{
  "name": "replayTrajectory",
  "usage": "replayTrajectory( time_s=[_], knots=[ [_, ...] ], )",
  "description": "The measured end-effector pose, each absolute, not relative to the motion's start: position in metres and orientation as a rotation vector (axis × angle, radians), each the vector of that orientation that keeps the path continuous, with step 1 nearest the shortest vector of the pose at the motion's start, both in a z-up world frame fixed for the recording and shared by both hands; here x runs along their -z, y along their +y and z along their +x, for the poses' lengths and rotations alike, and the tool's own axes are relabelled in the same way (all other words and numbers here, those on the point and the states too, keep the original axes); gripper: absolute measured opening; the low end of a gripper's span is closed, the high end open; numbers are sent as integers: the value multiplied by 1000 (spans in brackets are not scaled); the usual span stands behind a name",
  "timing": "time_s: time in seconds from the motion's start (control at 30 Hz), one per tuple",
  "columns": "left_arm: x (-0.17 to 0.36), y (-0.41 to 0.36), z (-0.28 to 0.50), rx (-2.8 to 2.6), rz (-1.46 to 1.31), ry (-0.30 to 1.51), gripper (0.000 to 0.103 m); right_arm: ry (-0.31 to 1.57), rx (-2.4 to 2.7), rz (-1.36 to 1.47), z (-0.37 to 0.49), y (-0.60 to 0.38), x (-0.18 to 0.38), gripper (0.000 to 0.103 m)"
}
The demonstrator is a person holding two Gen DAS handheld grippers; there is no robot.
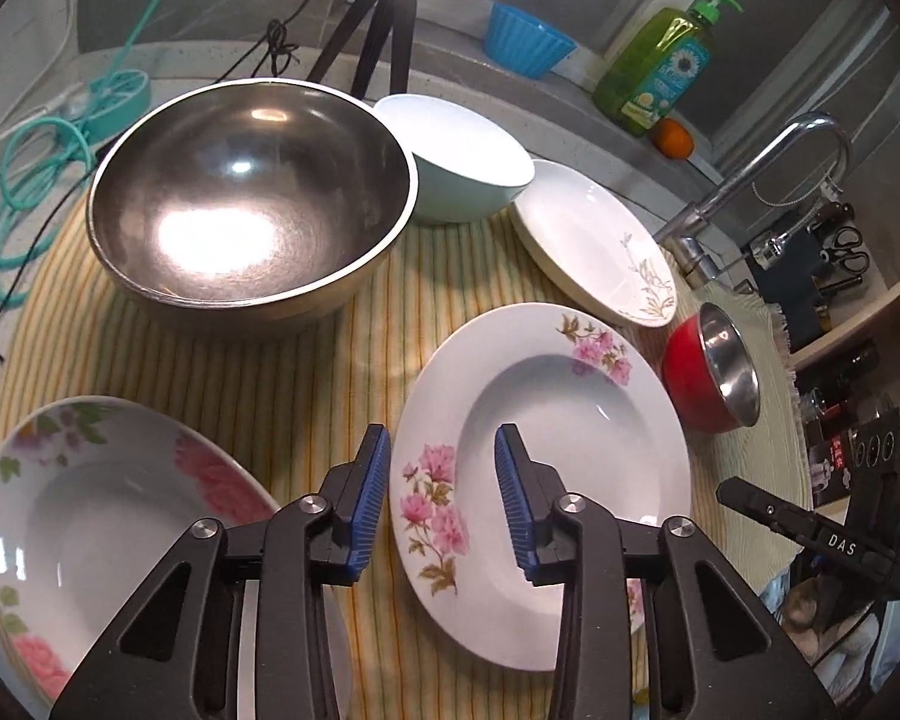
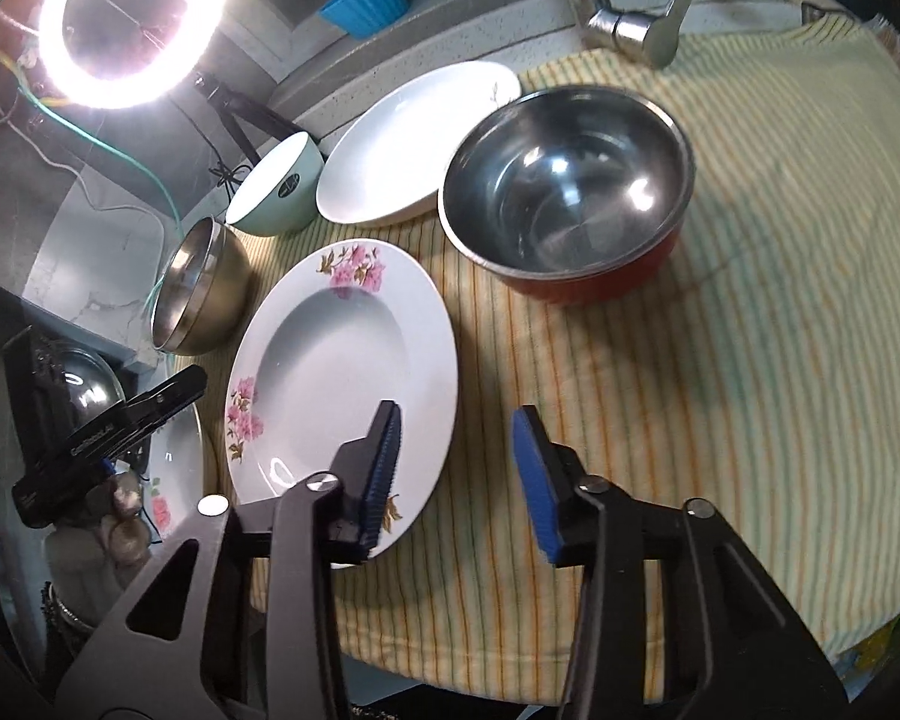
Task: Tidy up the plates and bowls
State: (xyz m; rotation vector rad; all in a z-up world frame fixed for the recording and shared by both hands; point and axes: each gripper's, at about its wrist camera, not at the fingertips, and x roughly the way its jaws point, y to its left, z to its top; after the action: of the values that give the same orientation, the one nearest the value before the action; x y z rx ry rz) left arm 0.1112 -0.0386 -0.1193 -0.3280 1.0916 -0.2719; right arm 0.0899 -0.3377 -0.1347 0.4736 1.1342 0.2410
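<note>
Left wrist view: left gripper (image 1: pixel 441 495) open, empty, over pink-flowered plate (image 1: pixel 540 480) at 5 o'clock on striped cloth (image 1: pixel 306 372). Right gripper (image 2: pixel 459 474) likewise open. Judged approach stage; next requires closing on plate rim.

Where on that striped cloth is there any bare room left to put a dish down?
The widest bare stretch of the yellow striped cloth lies right of the red steel-lined bowl and the pink-flowered white plate, toward the cloth's near edge. A smaller patch sits between the large steel bowl and both flowered plates. The back, by the mint bowl and plain white plate, is crowded.
</note>
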Motion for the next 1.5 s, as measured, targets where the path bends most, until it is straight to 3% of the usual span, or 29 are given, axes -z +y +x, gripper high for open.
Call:
replayTrajectory(
  time_s=[0.37, 0.7, 1.5],
  knots=[
    [134, -35, 129, 267, -337, 1142, 25, 1178, -284, 523, 105, -334, 152, 20],
    [144, -39, 135, 289, -342, 1177, 22, 1215, -301, 527, 114, -326, 162, 15],
    [141, -51, 103, 284, -321, 1188, 22, 1246, -313, 473, 101, -323, 162, 15]
  ],
)
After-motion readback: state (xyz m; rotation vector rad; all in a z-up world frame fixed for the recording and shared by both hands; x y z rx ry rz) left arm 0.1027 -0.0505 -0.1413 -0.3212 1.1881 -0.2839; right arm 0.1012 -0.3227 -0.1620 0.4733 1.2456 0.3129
